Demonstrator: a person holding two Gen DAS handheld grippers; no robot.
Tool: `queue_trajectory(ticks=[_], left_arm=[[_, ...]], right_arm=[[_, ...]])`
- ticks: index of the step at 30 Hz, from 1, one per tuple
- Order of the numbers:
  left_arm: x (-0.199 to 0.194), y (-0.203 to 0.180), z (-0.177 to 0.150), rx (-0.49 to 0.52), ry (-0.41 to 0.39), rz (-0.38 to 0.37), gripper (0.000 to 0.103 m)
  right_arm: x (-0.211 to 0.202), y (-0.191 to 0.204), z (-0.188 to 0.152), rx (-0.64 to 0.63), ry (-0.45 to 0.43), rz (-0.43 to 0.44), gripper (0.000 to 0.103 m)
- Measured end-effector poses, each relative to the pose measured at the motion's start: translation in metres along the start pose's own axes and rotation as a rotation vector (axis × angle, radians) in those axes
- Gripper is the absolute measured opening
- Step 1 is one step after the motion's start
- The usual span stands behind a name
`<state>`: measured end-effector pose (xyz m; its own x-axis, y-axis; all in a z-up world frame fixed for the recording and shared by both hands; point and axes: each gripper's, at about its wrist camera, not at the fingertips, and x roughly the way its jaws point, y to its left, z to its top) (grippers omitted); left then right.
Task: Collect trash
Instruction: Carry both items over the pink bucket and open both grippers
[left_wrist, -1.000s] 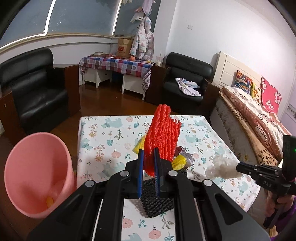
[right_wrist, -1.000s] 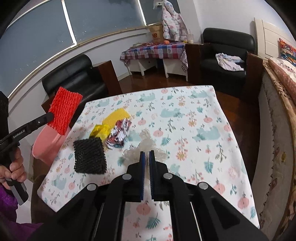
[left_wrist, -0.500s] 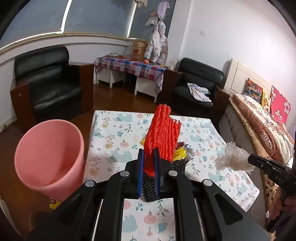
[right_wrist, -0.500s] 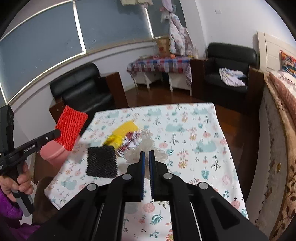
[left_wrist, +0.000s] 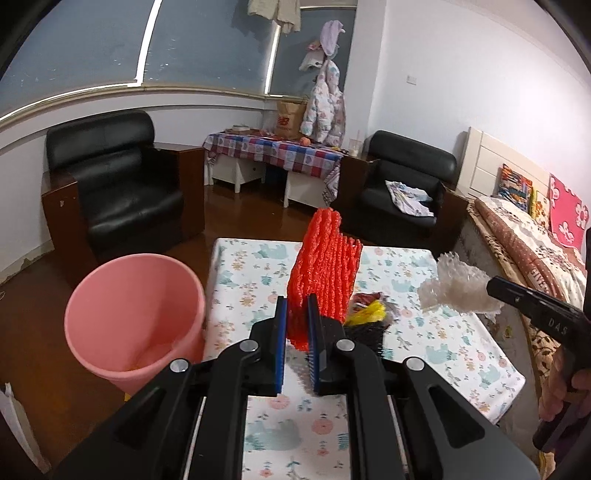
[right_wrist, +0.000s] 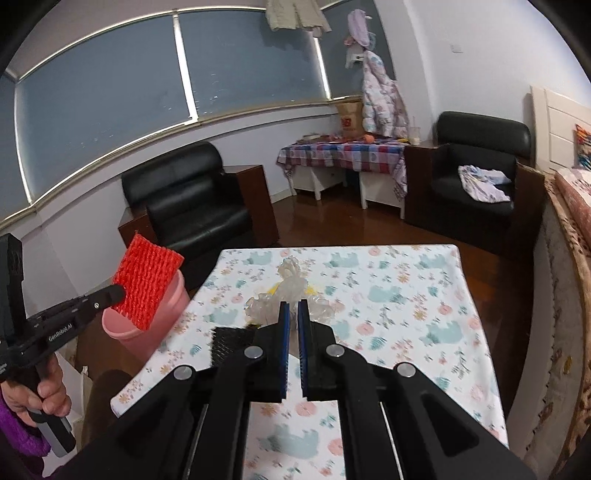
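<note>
We've got the left gripper (left_wrist: 297, 314) with its jaws clamped on a red foam net (left_wrist: 325, 277), held up in the air beside the pink bin (left_wrist: 136, 314). Right gripper (right_wrist: 290, 325) has its jaws pinched on a clear plastic wad (right_wrist: 291, 286), lifted above the flowery counter (right_wrist: 406, 295), where a black net (right_wrist: 231, 341) and yellow scraps (left_wrist: 367, 315) lie.

- The table (left_wrist: 406, 332) is the landmark; the bin (left_wrist: 136, 314) stands on the floor just beside its left edge.
- A foam net (left_wrist: 325, 266) is held above the table's near left part, between the jaws of the left gripper (left_wrist: 297, 317).
- A plastic wad (left_wrist: 454, 288) hangs over the table's right side, pinched by the right gripper (right_wrist: 291, 317).
- A mesh pad (right_wrist: 231, 341) and a crumpled wrapper (left_wrist: 367, 314) lie on the table near its front.
- Two armchairs (left_wrist: 122, 192) stand behind the table.
</note>
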<state>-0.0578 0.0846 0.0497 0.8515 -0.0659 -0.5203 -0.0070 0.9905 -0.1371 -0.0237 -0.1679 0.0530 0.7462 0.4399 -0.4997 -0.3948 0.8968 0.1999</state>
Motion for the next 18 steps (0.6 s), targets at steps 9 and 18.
queue_trajectory(ticks=[9, 18], left_arm=[[-0.006, 0.058, 0.009, -0.019, -0.04, 0.173, 0.01], [0.004, 0.121, 0.006, -0.094, 0.0, 0.291, 0.01]], right_arm=[[0.062, 0.075, 0.027, -0.084, 0.01, 0.156, 0.004], [0.141, 0.165, 0.032, -0.172, 0.089, 0.294, 0.004]])
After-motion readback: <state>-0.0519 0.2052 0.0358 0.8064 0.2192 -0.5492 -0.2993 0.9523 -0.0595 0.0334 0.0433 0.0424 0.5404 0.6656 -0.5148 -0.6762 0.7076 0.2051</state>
